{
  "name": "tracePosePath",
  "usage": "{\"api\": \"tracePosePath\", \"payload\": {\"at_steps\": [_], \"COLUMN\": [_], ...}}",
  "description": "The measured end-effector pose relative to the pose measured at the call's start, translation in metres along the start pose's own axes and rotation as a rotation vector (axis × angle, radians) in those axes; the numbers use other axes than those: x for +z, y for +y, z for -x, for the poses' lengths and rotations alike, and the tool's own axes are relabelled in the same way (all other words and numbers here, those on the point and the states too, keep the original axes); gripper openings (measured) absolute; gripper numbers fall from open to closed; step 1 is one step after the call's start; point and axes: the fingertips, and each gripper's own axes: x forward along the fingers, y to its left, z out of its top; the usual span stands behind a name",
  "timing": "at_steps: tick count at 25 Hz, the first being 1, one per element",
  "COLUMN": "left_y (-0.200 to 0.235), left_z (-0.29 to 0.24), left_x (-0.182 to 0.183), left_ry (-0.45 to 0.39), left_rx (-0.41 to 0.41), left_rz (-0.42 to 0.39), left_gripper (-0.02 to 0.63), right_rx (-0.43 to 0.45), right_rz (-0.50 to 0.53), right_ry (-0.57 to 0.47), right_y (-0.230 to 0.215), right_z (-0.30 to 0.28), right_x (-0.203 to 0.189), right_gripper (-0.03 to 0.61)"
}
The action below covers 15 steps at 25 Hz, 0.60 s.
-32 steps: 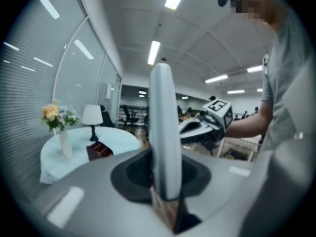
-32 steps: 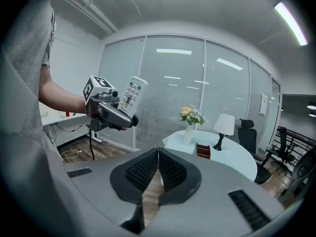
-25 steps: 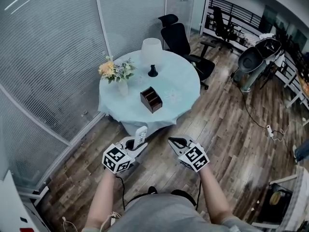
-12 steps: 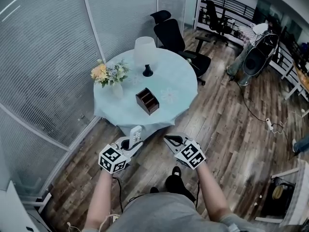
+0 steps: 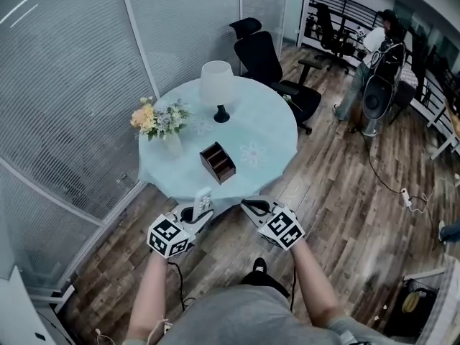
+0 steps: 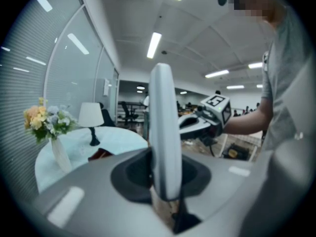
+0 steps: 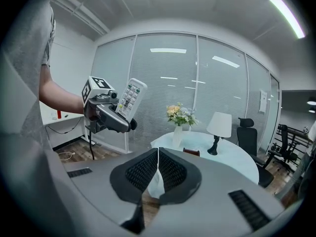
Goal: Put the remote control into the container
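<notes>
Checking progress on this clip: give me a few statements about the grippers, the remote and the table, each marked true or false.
1. The left gripper is clamped on the remote control. True.
2. The remote control lies inside the container. False: it is in the left gripper, away from the container.
3. The right gripper is shut with nothing in it. True.
4. The lamp stands on the floor. False: it stands on the round table.
</notes>
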Motion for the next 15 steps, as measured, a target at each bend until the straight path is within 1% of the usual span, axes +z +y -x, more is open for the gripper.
{"api": "tracePosePath", "payload": {"at_steps": [3, 7, 11, 15], "left_y": [0.007, 0.015, 0.024, 0.033], "left_z": [-0.015, -0.032, -0.047, -0.054], "left_x": [0.007, 0.018, 0.019, 0.021], "left_ry": [0.001, -0.018, -0.015, -0.035], "left_rx": [0.021, 0.062, 0.106, 0.159], "left_rz": [0.010, 0.044, 0.069, 0.112], "left_gripper": [0.071, 0.071, 0.071, 0.071], "right_rx": [0.025, 0.072, 0.114, 0.170], "right_rz": [0.007, 0.023, 0.039, 0.055], "right_ry": [0.002, 0.003, 0.015, 0.016], "right_y": [-0.019, -0.043, -0.066, -0.078], "right_z": [-0.002, -0.005, -0.010, -0.019], "right_x": [-0.003, -0.005, -0.009, -0.007], "right_gripper": [0.018, 0.018, 0.018, 0.018]}}
